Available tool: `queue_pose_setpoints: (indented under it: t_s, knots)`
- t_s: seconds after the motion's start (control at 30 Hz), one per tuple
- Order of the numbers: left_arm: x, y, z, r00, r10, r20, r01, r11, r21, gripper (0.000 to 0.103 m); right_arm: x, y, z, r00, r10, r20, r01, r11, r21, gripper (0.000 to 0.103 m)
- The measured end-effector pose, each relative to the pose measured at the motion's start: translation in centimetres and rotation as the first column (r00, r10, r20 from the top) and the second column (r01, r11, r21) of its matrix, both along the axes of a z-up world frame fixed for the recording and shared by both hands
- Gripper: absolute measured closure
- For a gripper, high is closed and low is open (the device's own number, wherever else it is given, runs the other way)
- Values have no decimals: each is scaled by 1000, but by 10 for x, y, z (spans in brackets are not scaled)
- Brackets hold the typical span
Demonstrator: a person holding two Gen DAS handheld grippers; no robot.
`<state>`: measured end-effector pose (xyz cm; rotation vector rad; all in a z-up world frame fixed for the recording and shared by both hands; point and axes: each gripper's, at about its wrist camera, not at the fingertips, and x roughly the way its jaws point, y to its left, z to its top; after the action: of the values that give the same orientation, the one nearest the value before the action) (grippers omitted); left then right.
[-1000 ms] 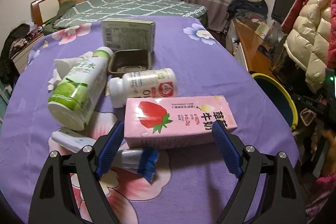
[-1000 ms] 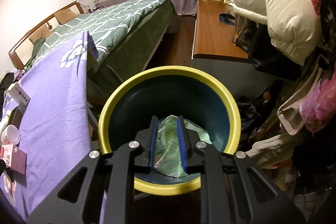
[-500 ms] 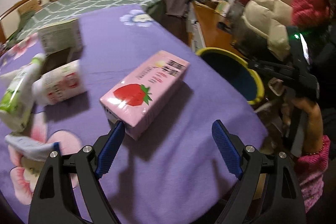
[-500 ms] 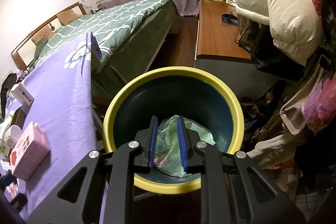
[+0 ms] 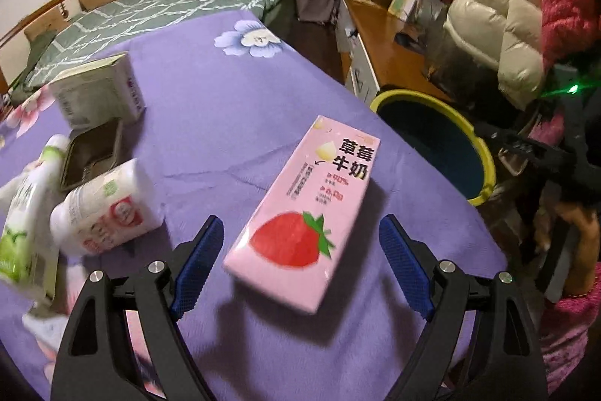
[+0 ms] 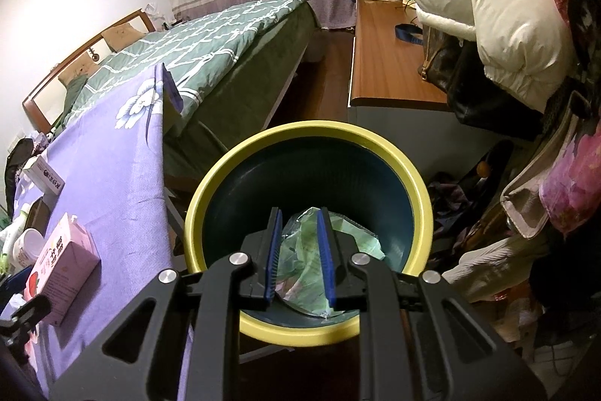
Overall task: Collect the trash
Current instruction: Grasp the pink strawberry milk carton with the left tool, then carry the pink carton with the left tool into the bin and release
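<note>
Holding the left gripper point(image 5: 300, 232) spread wide just above the purple cloth point(image 5: 225, 123), with both pads clear of the pink strawberry milk carton point(image 5: 308, 213). Lying flat and skewed between and beyond the fingers, touching neither.

Risking a corner pinch by closing across that skew: likely twisting the carton out, or crushing a thin wall. Squaring up to the long sides before closing.

Risking a knock on the white bottle point(image 5: 109, 213) and the green bottle point(image 5: 22, 213) just beside the left finger; being round and lying down, probably rolling toward the cloth's edge.

Carrying toward the yellow-rimmed bin point(image 6: 308, 130), standing off the table's right side below cloth level. Risking a miss onto the floor by releasing short of the rim.

Keeping the right gripper point(image 6: 299, 217) narrowed over the bin mouth, apparently pinching a crumpled green bag point(image 6: 300, 262). Risking a clash of both grippers over the opening; also risking the light bag clinging to a pad on release.
</note>
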<state>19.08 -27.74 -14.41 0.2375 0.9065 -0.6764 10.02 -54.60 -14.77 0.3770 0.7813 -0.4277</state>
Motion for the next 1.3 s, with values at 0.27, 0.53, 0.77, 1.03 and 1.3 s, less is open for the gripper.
queue_pose_setpoints:
  t_s: [0.27,0.53,0.77,1.03,1.3]
  knots:
    - [18,-20,-12,999,-13,-50,14,1000,22,41,-1,-3,-1,1000,-7,4,7,1000,5,85]
    - [15,-37,-8,999,-38,-39,38,999,18,50,-5,-5,-4,1000,-18,7,17,1000,14,85]
    - [8,-77,13,995,-102,2,102,995,-2,51,-18,-15,-5,999,-36,13,36,999,22,85]
    - [-4,-150,25,979,-203,23,203,979,0,51,-35,-30,-13,997,-74,11,74,996,40,85]
    - [-12,-212,11,966,-260,-2,260,965,23,51,-47,-47,-21,995,-100,2,99,993,63,85]
